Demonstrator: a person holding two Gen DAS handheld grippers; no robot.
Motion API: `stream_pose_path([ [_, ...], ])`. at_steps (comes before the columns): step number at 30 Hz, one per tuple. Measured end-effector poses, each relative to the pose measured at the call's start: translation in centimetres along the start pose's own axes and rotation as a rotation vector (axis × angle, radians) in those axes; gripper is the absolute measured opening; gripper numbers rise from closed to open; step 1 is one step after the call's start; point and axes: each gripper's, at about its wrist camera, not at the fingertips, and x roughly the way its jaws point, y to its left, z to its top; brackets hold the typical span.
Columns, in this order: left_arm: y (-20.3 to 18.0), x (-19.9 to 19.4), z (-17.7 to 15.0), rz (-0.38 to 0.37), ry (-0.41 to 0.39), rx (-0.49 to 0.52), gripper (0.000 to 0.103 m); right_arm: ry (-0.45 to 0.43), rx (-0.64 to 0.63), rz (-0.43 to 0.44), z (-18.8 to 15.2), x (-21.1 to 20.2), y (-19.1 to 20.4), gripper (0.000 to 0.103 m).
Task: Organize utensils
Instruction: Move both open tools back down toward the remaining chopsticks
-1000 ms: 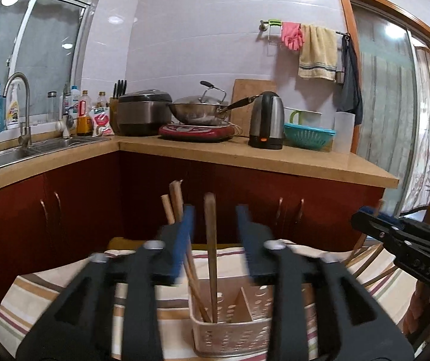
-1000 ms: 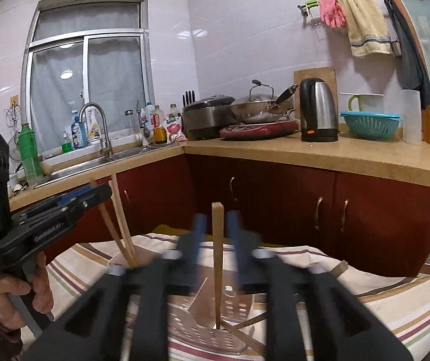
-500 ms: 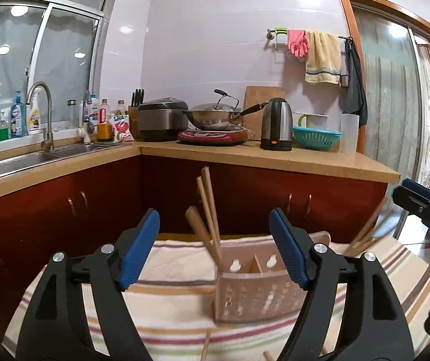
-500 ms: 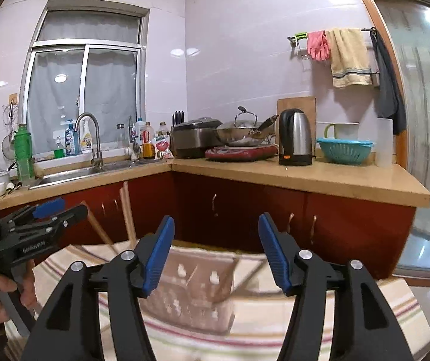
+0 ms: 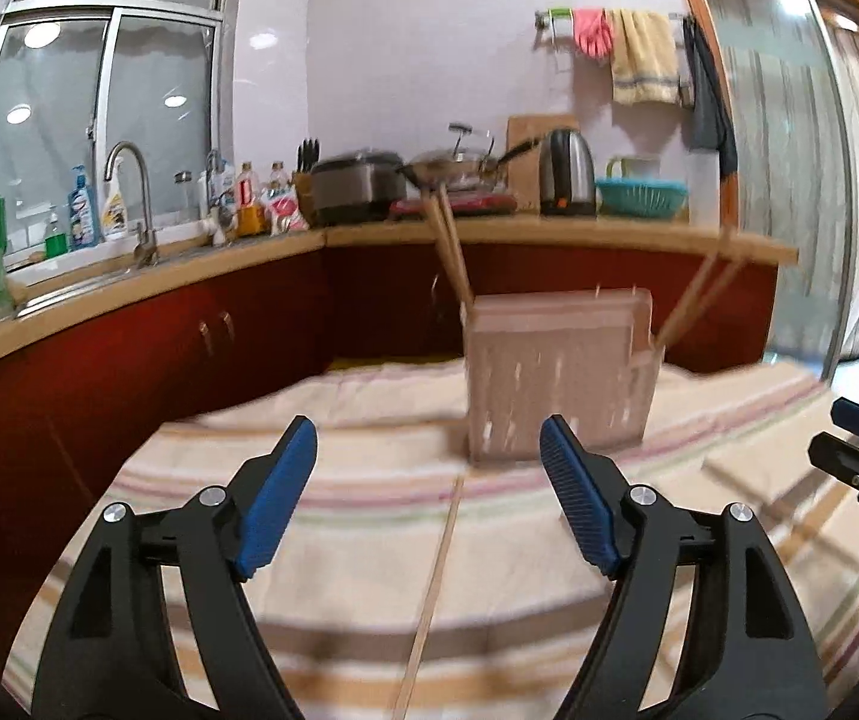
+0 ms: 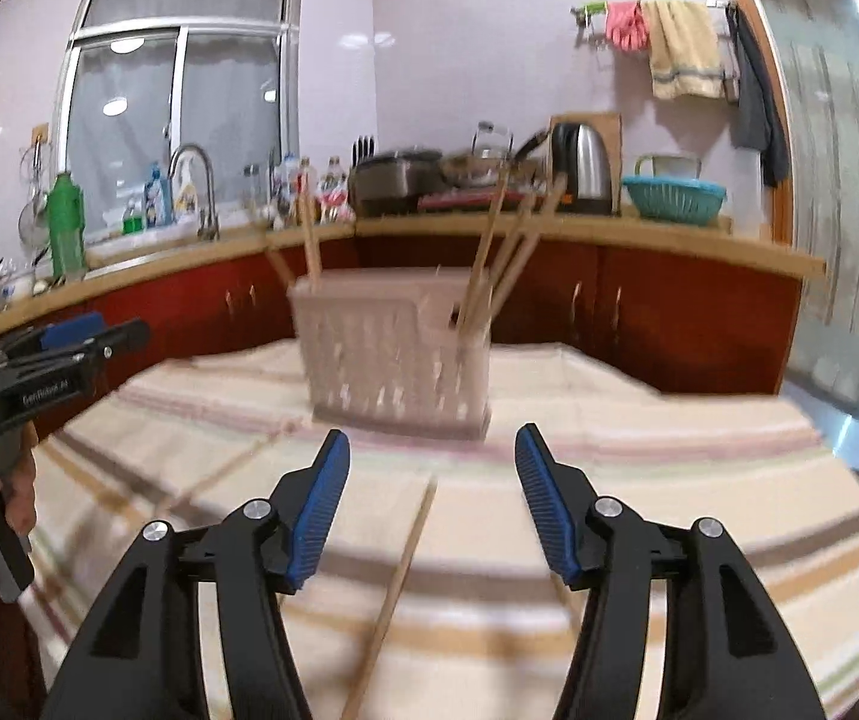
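Two grippers are held low over the striped cloth (image 5: 369,540), each with nothing between its blue pads. The left gripper (image 5: 429,498) is spread wide and the right gripper (image 6: 429,498) somewhat less; both have just been opening. A loose chopstick (image 5: 429,588) lies on the cloth under each, likely the next pick (image 6: 396,588). Farther off stands the slotted basket (image 6: 393,354), with other chopsticks (image 6: 489,258) leaning in its end compartments, apparently sorted there.
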Motion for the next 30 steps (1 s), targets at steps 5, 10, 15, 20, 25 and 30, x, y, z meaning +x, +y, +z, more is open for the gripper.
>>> stream_pose_path([
  [5, 0.2, -0.8, -4.3, 0.027, 0.098, -0.013, 0.075, 0.083, -0.012, 0.035, -4.2, -0.6, 1.0, 0.052],
  [10, 0.9, -1.1, -7.1, 0.052, 0.161, -0.037, 0.075, 0.156, -0.026, 0.076, -6.7, -0.6, 1.9, 0.048],
  [15, 1.4, -0.8, -8.7, 0.066, 0.204, -0.046, 0.075, 0.233, -0.056, 0.101, -8.5, 0.0, 2.8, 0.041],
  [20, 2.0, -0.6, -9.3, 0.069, 0.232, -0.055, 0.075, 0.279, -0.061, 0.091, -9.2, 0.0, 2.6, 0.034],
  [25, 1.9, -0.3, -9.3, 0.069, 0.254, -0.059, 0.075, 0.28, -0.044, 0.066, -9.4, -0.2, 1.5, 0.024],
  [30, 1.8, -0.2, -9.5, 0.064, 0.278, -0.051, 0.075, 0.273, -0.043, 0.011, -9.3, -0.3, 0.2, 0.017],
])
